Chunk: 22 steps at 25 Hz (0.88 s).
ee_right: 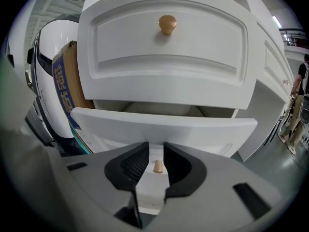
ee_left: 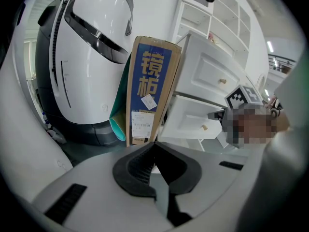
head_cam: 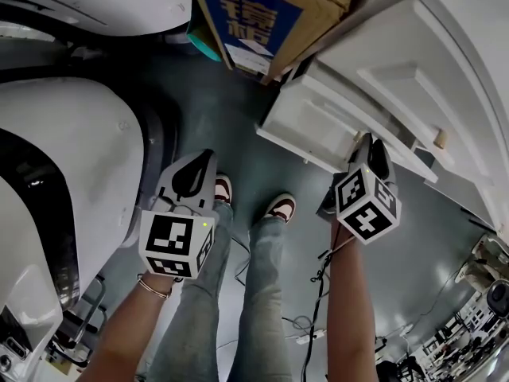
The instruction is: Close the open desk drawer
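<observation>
A tall cardboard box (head_cam: 262,14) with a blue label stands on the dull grey-green floor (head_cam: 238,126). Left of the box bulks a large rounded white machine (head_cam: 64,157) with black trim, and something teal (ee_left: 118,122) sits between them. Well away from the box, loose cables (head_cam: 296,323) trail across the floor.

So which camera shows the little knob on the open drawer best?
The right gripper view: the knob sits close up between the open jaws of the right gripper, untouched. The left gripper view shows the knob tiny, from the side. In the head view the right gripper hides it.
</observation>
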Tool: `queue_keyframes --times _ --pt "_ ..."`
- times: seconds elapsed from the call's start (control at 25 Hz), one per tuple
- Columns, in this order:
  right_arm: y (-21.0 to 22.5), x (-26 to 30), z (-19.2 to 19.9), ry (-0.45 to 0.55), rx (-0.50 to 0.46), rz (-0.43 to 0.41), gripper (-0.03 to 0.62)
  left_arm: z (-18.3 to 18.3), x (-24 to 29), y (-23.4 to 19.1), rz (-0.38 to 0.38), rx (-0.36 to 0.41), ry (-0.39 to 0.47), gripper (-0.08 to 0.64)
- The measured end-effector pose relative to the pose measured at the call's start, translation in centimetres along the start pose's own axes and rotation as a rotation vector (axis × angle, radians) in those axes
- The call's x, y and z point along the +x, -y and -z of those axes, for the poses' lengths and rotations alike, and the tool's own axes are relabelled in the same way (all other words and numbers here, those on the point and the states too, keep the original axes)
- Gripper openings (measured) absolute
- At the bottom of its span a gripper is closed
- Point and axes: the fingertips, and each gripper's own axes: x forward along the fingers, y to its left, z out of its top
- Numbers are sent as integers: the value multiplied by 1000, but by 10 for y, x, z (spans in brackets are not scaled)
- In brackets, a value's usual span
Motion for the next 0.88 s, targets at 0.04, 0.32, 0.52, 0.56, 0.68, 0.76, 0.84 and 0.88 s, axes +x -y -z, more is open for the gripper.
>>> queue_keyframes --times 0.04,0.32,0.52,0.56,0.68,0.76,0.84,0.88 --pt "0 2 -1 2 -1 0 104 0 0 0 0 0 1 12" --pt "1 7 -6 12 -30 12 101 1 0 4 3 -2 1 12" --pt "3 14 -11 15 -45 22 97 3 0 6 2 -8 1 12" --pt "3 15 -11 16 -49 25 97 3 -1 6 2 -9 1 12" --pt "3 19 -13 18 -51 28 97 5 -1 4 -2 -9 0 11" --pt "3 22 -14 18 -51 29 97 6 -2 3 -6 -9 -1 12" --pt "3 23 -15 17 -55 34 97 7 -2 2 -10 -14 -2 12" --pt "4 24 -16 16 -58 37 97 8 -3 2 -11 -17 -3 12"
